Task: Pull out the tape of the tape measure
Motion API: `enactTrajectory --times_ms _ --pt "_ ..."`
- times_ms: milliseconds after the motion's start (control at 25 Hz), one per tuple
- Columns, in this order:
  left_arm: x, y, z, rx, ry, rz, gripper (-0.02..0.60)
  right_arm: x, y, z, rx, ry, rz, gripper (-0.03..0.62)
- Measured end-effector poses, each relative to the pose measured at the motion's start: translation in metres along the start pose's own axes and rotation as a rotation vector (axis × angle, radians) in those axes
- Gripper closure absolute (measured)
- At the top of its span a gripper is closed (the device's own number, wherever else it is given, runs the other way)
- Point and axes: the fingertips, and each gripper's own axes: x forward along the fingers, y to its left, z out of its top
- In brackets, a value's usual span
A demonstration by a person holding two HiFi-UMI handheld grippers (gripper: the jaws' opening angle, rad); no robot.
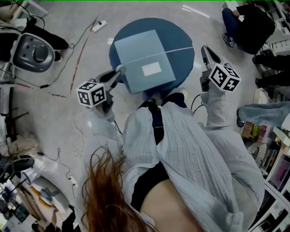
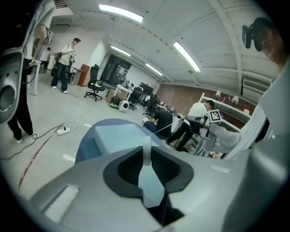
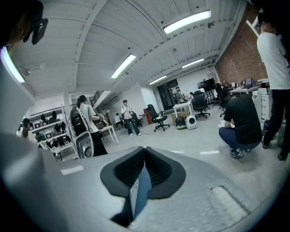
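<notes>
Spanning blue table point(image 1: 181, 31), grey floor point(image 1: 63, 113): tape point(image 1: 179, 49) clamped in left claw point(image 2: 146, 154), right claw point(image 3: 144, 165).

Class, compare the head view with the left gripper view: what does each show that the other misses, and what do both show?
Only the head view: the person's shirt and hair from above, and the left gripper seen from outside. Only the left gripper view: its jaws closed on the pale tape, the ceiling lights, office chairs. Both: the round blue table, the pale box on it, and the tape stretched thin to the right gripper.
</notes>
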Motion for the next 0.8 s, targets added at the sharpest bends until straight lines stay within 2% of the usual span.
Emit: enactTrajectory --times_ms 80,240,320,400,560,680,800 --pt "-0.003 0.001 0.01 -0.055 -0.08 -0.01 0.503 0.001 0.0 -0.001 -0.006 0.006 -0.001 0.58" --pt "-0.01 0.006 0.037 -0.176 -0.295 -0.024 0.503 0.003 -0.003 -0.01 -0.01 0.028 -0.012 0.58" --pt "-0.01 0.012 0.042 -0.222 -0.352 0.007 0.503 0.005 -0.002 -0.017 -0.01 0.041 -0.015 0.58" --pt "-0.01 0.02 0.041 -0.236 -0.367 0.076 0.503 0.006 0.003 -0.023 -0.032 0.059 -0.016 0.58" --pt "-0.015 0.026 0.051 -0.163 -0.402 0.241 0.503 0.007 0.009 -0.029 -0.087 0.08 -0.018 0.58" --pt "-0.014 0.028 0.051 -0.058 -0.358 0.354 0.503 0.01 0.008 -0.035 -0.138 0.1 -0.028 0.58" --pt "-0.015 0.029 0.051 0.036 -0.304 0.414 0.503 0.012 0.009 -0.036 -0.161 0.108 -0.04 0.58"
